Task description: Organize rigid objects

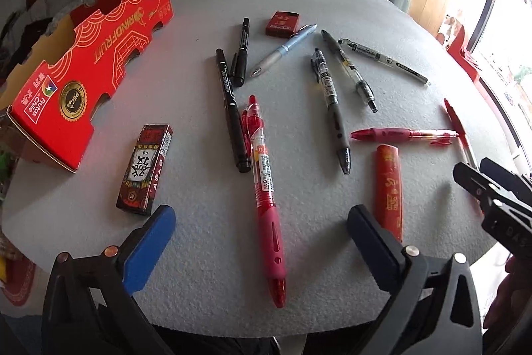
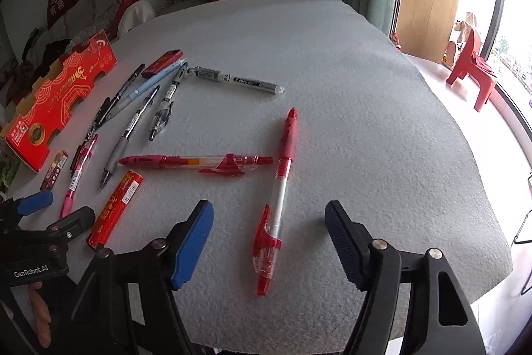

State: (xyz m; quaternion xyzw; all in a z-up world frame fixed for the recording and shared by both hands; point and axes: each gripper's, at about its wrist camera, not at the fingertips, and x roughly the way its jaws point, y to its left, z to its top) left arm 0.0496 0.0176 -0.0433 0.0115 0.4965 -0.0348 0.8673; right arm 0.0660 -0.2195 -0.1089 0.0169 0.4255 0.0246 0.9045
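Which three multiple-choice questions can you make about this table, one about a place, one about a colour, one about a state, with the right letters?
1. Where does the big red box lie?
A. left edge of the table
B. right edge
C. on the floor

2. What colour is the pen between the right gripper's fingers?
A. black
B. red and clear
C. blue

3. How are both grippers?
A. shut on pens
B. one shut
C. open, holding nothing

Answers:
A: the big red box lies at the table's left edge.
B: the pen is red and clear.
C: the left gripper and right gripper are spread apart.
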